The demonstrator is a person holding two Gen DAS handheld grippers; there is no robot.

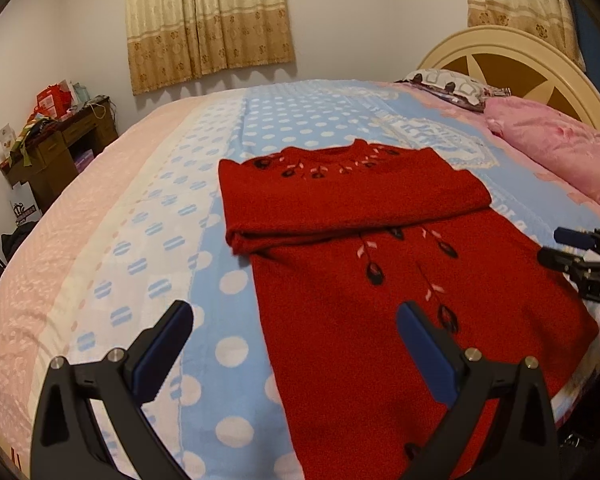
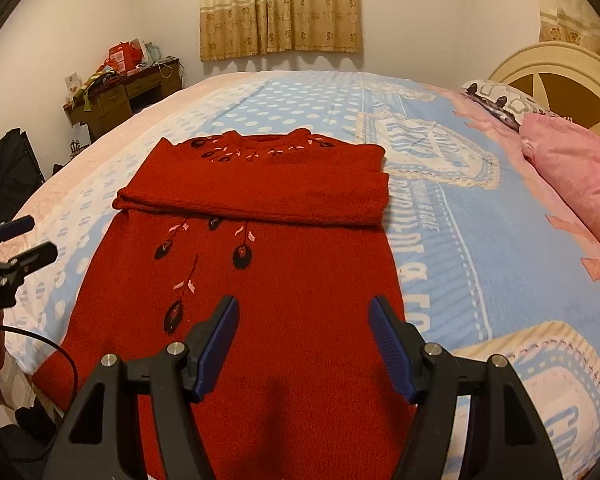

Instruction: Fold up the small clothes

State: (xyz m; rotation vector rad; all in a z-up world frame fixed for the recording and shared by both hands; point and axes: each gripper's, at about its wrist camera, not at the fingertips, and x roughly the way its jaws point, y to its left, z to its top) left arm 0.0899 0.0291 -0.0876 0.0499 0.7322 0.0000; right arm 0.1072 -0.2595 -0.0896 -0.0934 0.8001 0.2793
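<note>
- Handling the red sweater [image 2: 284, 280] on the bed [image 1: 228, 264], we expect soft, limp, light knit; sleeves lie folded across its chest, beyond both jaws
- Left gripper [image 1: 294, 338] and right gripper [image 2: 304, 334] hover spread, empty; we would pinch the hem corners beneath them

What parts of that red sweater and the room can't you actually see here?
- Red sweater hem: both views, cut off by the bottom edge and gripper bodies.
- Sleeves: folded across the chest, so their ends are hidden.
- Desk clutter: too small to identify.
- Blanket lettering: distorted, partly covered.
</note>
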